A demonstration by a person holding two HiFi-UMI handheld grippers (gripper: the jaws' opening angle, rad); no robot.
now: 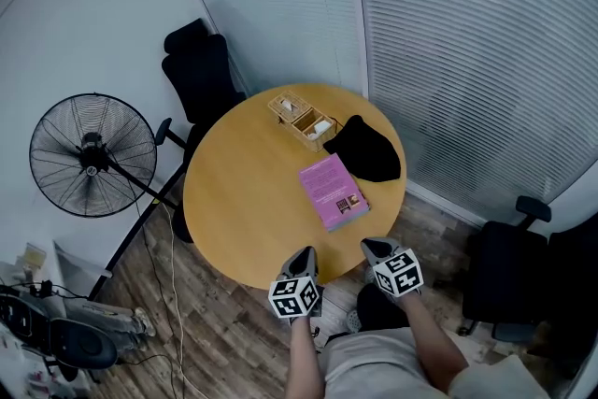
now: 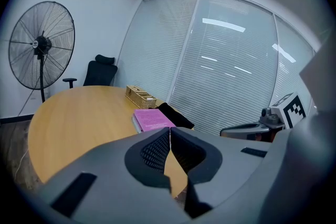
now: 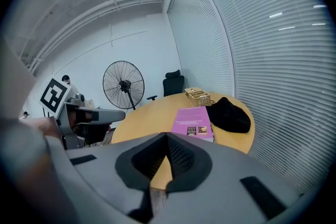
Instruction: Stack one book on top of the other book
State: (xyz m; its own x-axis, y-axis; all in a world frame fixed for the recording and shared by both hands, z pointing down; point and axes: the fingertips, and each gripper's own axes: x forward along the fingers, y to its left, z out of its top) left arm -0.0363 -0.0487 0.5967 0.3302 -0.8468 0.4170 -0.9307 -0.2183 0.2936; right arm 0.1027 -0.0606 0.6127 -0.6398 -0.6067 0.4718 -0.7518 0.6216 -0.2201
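A purple book (image 1: 333,192) lies flat on the round wooden table (image 1: 243,201), right of its middle. A grey-green edge shows below its cover; I cannot tell whether a second book lies under it. The same book appears ahead of the jaws in the left gripper view (image 2: 152,119) and the right gripper view (image 3: 192,123). My left gripper (image 1: 306,253) hangs at the table's near edge, shut and empty. My right gripper (image 1: 372,247) is beside it, just short of the book, also shut with nothing in it.
A wicker basket (image 1: 301,119) and a black cloth pouch (image 1: 366,149) sit on the table's far side behind the book. A standing fan (image 1: 92,154) is to the left, a black chair (image 1: 199,70) behind the table, another chair (image 1: 509,280) at right. Blinds line the far wall.
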